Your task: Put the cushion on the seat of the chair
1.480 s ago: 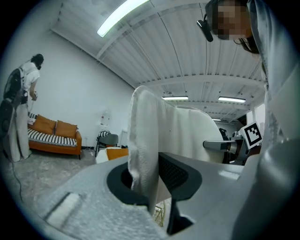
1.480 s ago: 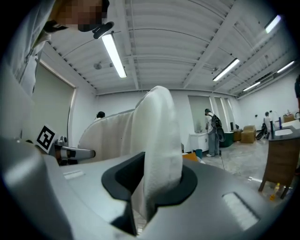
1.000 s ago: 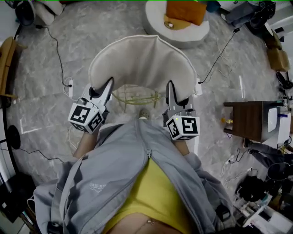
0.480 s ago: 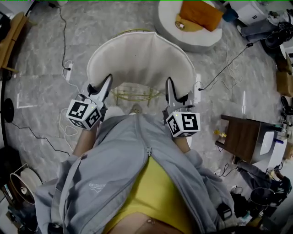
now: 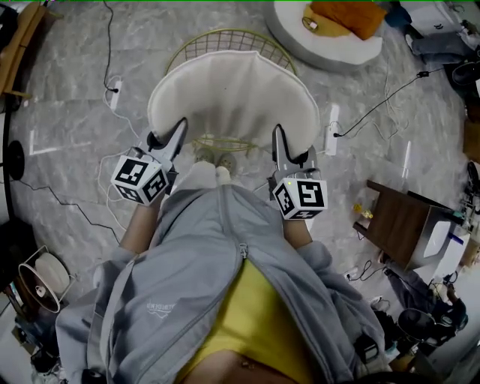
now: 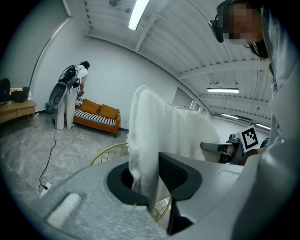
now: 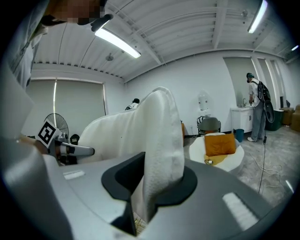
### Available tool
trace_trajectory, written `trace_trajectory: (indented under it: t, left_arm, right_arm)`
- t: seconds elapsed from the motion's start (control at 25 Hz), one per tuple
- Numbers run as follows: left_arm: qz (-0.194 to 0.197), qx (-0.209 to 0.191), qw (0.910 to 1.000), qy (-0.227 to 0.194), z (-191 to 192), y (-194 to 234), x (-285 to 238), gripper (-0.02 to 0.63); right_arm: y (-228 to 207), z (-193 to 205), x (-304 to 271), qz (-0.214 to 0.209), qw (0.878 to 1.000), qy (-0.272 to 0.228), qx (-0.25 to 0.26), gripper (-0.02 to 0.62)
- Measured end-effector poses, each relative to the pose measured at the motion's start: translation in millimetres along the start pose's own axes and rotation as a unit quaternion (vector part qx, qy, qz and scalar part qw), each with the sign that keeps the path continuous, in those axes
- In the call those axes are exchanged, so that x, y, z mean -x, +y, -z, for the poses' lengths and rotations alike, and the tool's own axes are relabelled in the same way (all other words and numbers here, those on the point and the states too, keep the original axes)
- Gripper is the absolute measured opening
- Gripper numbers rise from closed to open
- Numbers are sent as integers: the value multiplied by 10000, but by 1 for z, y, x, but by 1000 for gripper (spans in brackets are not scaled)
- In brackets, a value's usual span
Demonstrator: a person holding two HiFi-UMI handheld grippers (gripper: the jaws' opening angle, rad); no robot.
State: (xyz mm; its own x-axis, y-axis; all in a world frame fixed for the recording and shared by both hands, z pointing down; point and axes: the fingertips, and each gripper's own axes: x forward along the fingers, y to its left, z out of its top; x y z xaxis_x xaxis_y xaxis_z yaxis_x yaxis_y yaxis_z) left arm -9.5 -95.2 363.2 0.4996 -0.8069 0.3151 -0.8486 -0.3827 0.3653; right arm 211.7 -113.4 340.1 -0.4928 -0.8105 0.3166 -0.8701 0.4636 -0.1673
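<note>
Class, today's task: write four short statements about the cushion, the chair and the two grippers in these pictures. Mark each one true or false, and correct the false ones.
1. The left gripper and the right gripper are both shut on the white cushion. True.
2. The white cushion lies flat on the seat of the chair. False: it is held up in the air over the chair.
3. The chair is made of gold wire. True.
4. The orange cushion lies on the wire chair. False: it lies on the round white pouf.
</note>
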Motion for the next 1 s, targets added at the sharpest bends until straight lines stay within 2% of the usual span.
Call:
trace_trajectory:
  t: [0.24,0.48,0.72,1.0]
  left_arm:
    - [167,110,9984,526,23,15,-26,71]
    - [284,371,9934,1050,69,32,-41,71]
    - [335,484,9884,1400,113,52,-74,71]
    - [245,668,9850,1574,155,83,-104,71]
  right_arm:
    - [-16,31,-19,167,9990,386,-160,69]
    - [-23,80,-27,274,9952,859,-375,69]
    - [-40,128,-49,414,9907,1178,-540,69]
    - [-56,174,-86,445,9872,1403,-613,69]
